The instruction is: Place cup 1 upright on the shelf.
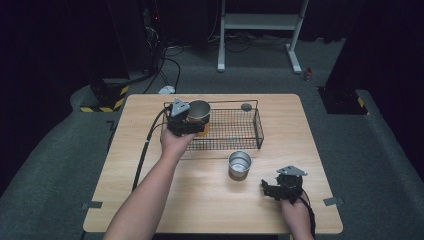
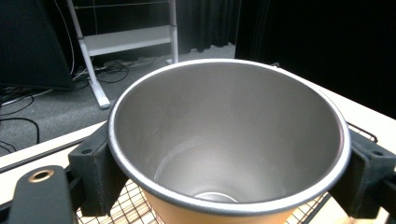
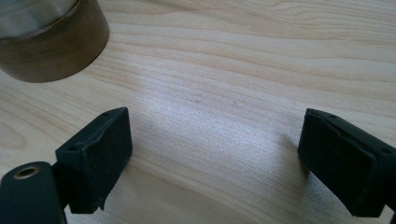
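At the far-left corner of the black wire basket (image 1: 235, 131), the left gripper (image 1: 192, 120) grasps a tapered steel cup with an orange outer wall (image 1: 199, 113). In the left gripper view, both black jaws press against opposite sides of this cup (image 2: 229, 144) just under its rolled rim, and the basket mesh (image 2: 135, 205) lies directly beneath the cup base. The cup stands upright with its mouth open to the top; whether its base touches the mesh cannot be determined. The basket sits along the far edge of the light wooden counter (image 1: 150, 165), slightly left of centre. A small dark round lid (image 1: 246, 107) rests by the far-right corner of the basket.

A second cup, cylindrical steel with a brown band (image 1: 239, 165), stands upright on the counter just beside the near edge of the basket. The right gripper (image 1: 274, 189) rests near the near-right corner of the counter, pointed toward this second cup but apart from it. In the right gripper view, the right gripper is released: its jaws stand wide apart over bare counter (image 3: 224, 98), with the banded cup (image 3: 51, 42) at the upper left.
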